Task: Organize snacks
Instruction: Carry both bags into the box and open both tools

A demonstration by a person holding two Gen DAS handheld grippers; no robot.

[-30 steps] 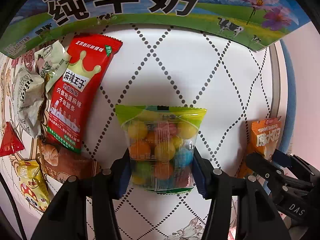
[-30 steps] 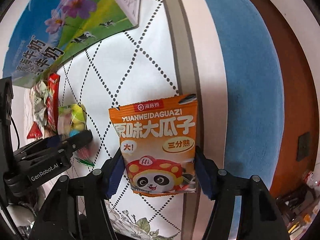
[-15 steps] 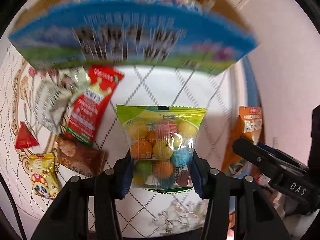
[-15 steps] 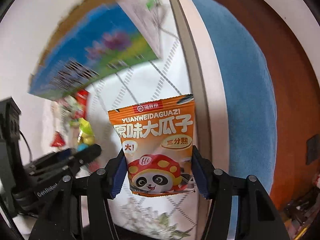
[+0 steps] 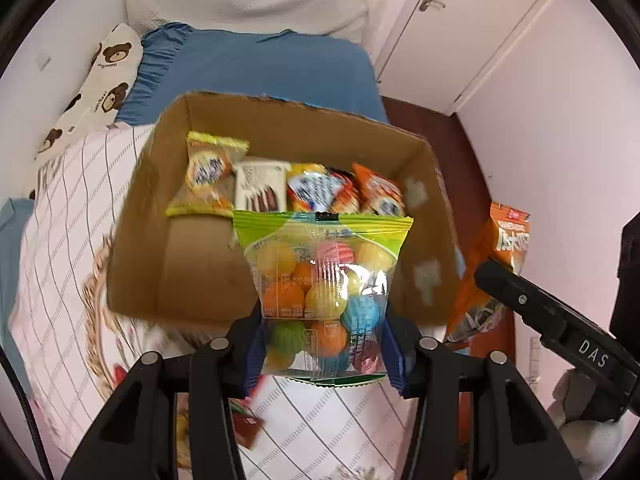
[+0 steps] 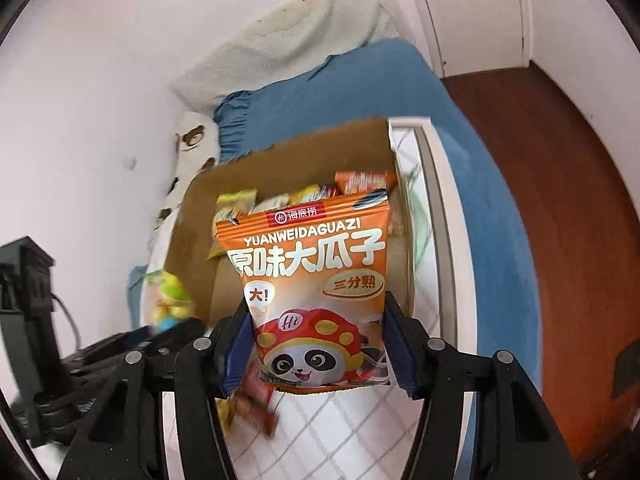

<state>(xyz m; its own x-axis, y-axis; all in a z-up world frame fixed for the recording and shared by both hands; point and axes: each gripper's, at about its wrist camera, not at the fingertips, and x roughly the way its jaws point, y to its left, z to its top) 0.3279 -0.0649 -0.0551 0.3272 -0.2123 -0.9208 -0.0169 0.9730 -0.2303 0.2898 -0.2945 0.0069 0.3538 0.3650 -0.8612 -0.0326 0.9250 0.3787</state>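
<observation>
Cardboard box now fills both views, where a second ago I only had the quilt and the box's printed side. So both bags are up off the bed and carried over the opening. Left gripper is clamped on the gumball bag, right gripper on the orange sunflower seed bag. Snacks already line the box's 12 o'clock wall, so I reckon dropping comes next, toward the bare 6 o'clock half.
</observation>
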